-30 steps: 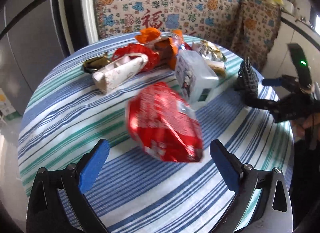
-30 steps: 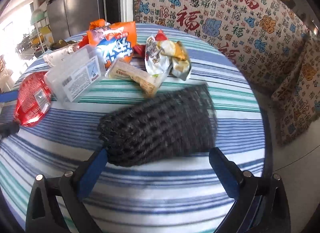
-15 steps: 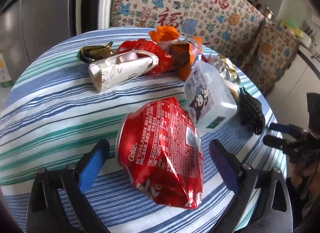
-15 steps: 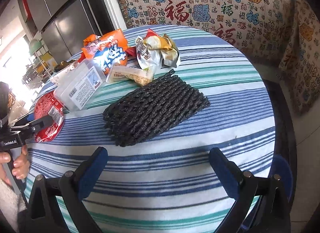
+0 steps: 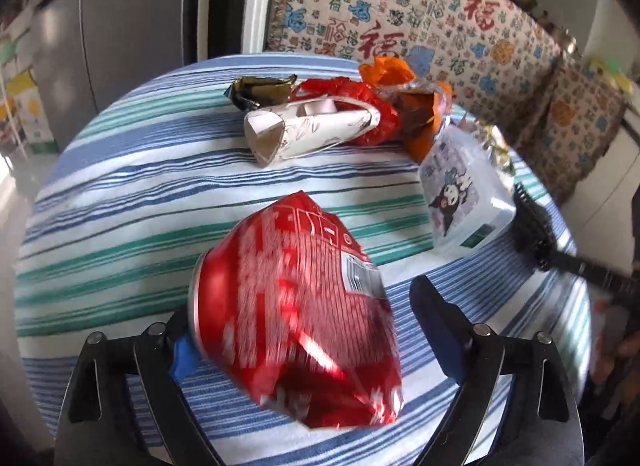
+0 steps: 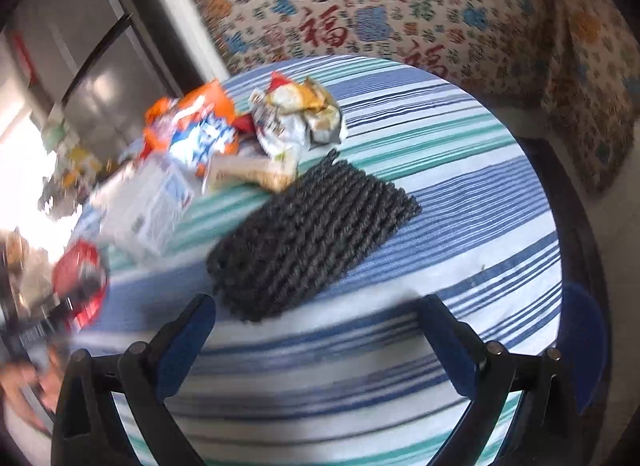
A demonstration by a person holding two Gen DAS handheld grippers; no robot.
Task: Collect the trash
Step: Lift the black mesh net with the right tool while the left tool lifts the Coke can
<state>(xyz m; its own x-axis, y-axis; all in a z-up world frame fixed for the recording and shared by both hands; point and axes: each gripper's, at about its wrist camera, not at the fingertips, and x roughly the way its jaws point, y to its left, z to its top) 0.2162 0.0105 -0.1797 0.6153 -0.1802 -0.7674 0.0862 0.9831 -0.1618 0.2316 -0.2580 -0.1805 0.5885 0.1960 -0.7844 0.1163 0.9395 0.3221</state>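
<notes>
Trash lies scattered on a round striped table. Crushed red can sits between the left gripper's opening jaws. Right gripper hovers, jaws wide, near a black woven mat.

One crushed red can, one black foam net, one clear plastic box, one paper carton, perhaps four crumpled wrappers.
</notes>
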